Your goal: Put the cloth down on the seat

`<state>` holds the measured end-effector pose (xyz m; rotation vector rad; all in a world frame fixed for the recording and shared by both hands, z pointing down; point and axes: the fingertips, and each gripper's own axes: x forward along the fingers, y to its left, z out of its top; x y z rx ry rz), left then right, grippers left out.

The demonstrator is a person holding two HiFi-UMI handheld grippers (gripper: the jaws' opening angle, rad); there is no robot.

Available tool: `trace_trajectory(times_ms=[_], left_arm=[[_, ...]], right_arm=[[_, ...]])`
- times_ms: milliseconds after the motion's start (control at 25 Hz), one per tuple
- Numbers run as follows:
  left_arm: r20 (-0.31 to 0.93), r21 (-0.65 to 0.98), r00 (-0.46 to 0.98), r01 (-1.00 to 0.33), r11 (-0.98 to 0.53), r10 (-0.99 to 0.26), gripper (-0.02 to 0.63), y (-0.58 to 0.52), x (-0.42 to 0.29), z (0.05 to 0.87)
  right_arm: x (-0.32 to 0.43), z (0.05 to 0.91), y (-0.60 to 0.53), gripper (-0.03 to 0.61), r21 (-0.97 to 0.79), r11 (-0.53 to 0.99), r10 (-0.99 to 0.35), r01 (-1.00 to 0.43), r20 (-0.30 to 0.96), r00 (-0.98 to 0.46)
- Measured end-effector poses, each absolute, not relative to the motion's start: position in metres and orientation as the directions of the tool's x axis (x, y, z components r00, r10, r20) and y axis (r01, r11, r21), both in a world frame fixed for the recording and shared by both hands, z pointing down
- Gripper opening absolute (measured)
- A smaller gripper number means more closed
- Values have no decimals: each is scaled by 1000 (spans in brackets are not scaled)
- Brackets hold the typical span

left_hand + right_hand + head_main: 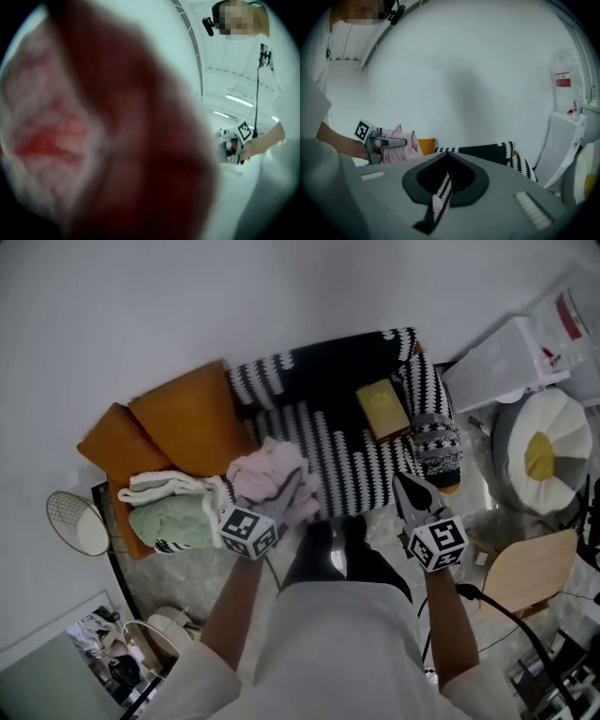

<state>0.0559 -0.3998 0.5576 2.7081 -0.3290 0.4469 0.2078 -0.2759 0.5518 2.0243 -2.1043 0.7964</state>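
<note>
A pale pink cloth [267, 479] hangs bunched over the front left of the black-and-white striped sofa seat [352, 456]. My left gripper [292, 491] is shut on it. In the left gripper view the cloth [56, 136] is a pink-red blur pressed against the lens and hides the jaws. The right gripper view shows the left gripper [405, 142] holding the cloth [401, 147] up at the left. My right gripper [405, 486] hovers over the seat's front right edge, its jaws together and holding nothing. The striped sofa [487, 151] shows beyond its tips [448, 154].
Orange cushions [187, 418] lean at the sofa's left, with folded white and green cloths [173, 512] in front of them. A yellow box [382, 409] and a patterned bolster [436, 442] lie at the seat's right end. A white pouf [544, 451] and a wooden stool [530, 568] stand to the right.
</note>
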Motion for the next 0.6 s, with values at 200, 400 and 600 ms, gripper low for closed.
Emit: trace_trajectory(times_ms=[200,400,600], left_arm=[[379,371,917,-273,-887,-124,75,-430,69,597],[406,421,911,-250,-872,-65,75,-450,83,638],[431,463,902,-202,-863,20,75,-466,102,681]], right_arm=[[209,569,-300,3,-306,-62,-899,-950,430,-80],[210,594,-315,3,-307,-119,-882,-944,470,-41],[215,628,-326,3,-325,-164,-858,-931,514,-28]])
